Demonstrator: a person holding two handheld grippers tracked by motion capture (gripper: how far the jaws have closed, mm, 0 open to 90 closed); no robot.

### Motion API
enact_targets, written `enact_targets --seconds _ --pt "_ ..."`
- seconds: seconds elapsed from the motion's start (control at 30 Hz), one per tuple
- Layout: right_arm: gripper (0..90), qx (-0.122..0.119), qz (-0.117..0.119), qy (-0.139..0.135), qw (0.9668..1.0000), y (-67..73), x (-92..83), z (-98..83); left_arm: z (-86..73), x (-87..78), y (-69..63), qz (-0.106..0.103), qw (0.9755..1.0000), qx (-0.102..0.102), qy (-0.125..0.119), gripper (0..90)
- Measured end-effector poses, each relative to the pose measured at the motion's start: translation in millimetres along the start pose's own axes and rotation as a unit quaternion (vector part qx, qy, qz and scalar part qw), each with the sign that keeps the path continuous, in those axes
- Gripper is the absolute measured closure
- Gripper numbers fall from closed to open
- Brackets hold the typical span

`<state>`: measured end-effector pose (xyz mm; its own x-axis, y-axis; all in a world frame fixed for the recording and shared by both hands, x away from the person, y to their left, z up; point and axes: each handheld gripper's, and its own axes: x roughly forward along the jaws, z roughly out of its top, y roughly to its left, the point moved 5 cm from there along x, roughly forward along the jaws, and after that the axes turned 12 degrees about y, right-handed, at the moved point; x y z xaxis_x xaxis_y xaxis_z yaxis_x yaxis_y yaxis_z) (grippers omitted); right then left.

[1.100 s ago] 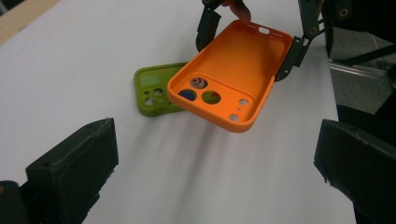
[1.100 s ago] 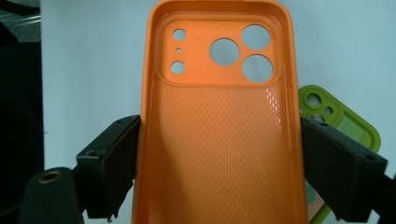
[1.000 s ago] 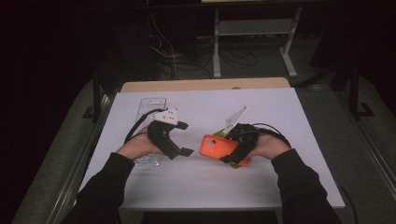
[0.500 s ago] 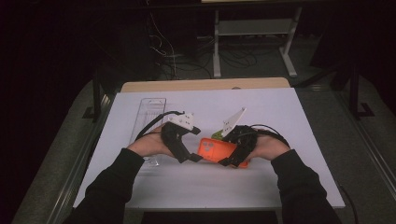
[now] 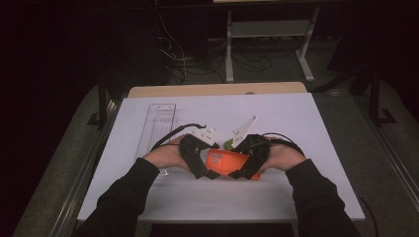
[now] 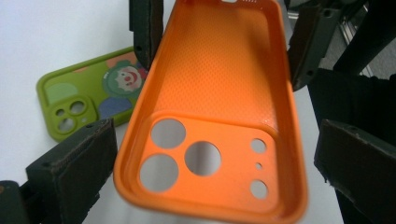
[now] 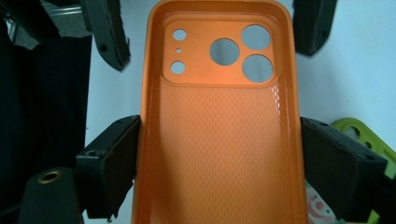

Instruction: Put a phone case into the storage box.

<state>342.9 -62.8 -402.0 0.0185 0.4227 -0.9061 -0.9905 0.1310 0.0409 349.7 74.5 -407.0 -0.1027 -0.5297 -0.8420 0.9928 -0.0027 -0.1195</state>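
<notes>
Orange phone case (image 5: pixel 225 161), an empty shell with camera cut-outs, looks light, thin and bendy, likely to flex if squeezed mid-span; its long side edges seem the safest hold. It hangs just above the white surface (image 5: pixel 306 128). From the left, the left claw (image 5: pixel 210 174) straddles its camera end, jaws released; the right claw (image 7: pixel 219 163) grasps its long edges. A green case (image 6: pixel 88 100) bears a clown picture; no readable writing.
</notes>
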Motion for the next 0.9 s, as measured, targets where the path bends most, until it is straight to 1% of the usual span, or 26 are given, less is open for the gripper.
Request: enact_targets --seconds 0.1,0.13,0.17,0.2,0.23,0.27,0.3,0.4,0.43,0.57,0.67,0.73,0.9 --pt "15.0 -0.009 0.0 -0.001 1.0 2.0 0.8 2.3 1.0 2.3 -0.9 -0.005 1.0 0.003 0.005 0.0" --pt "15.0 -0.007 0.0 0.001 1.0 2.6 0.7 2.6 1.7 3.2 -1.6 -0.007 1.0 0.002 0.005 0.0" --pt "15.0 0.007 0.009 0.009 0.9999 5.4 0.2 1.9 2.2 4.0 -2.2 -0.008 0.9999 0.004 0.006 0.0" --pt "15.0 0.002 0.01 0.005 0.9999 5.0 0.7 2.6 2.2 4.2 -2.4 -0.008 0.9999 0.007 0.009 0.2" --pt "15.0 0.004 0.01 0.006 0.9999 5.3 0.6 2.6 2.1 4.8 -1.8 -0.005 0.9998 0.014 0.014 1.7" --pt "15.0 0.003 0.009 0.006 0.9999 5.1 0.3 2.4 2.5 5.7 -2.4 -0.007 0.9998 0.014 0.015 2.3" --pt "15.0 0.006 0.015 0.006 0.9999 6.3 0.4 2.2 2.8 6.6 -2.9 -0.008 0.9998 0.013 0.014 2.5" --pt "15.0 0.002 0.012 0.004 0.9999 5.9 -0.6 2.3 2.5 9.0 -3.7 -0.009 0.9998 0.011 0.018 4.4" --pt "15.1 -0.011 0.008 -0.005 0.9999 4.1 -0.1 3.5 2.4 9.2 -3.5 -0.008 0.9997 0.012 0.02 5.0" --pt "15.0 -0.011 0.005 -0.001 0.9999 4.1 -0.3 3.1 2.1 9.6 -3.1 -0.007 0.9997 0.014 0.022 6.5" --pt "15.0 -0.011 0.005 0.001 0.9999 4.1 0.3 2.8 1.8 9.2 -2.7 -0.003 0.9996 0.016 0.022 10.1" --pt "15.0 -0.011 0.004 0.001 0.9999 3.8 0.4 2.9 1.6 9.0 -2.8 -0.004 0.9996 0.017 0.022 12.0" --pt "15.0 -0.014 0.005 0.001 0.9999 4.1 0.2 2.9 1.4 8.8 -3.1 -0.006 0.9996 0.018 0.021 12.9"
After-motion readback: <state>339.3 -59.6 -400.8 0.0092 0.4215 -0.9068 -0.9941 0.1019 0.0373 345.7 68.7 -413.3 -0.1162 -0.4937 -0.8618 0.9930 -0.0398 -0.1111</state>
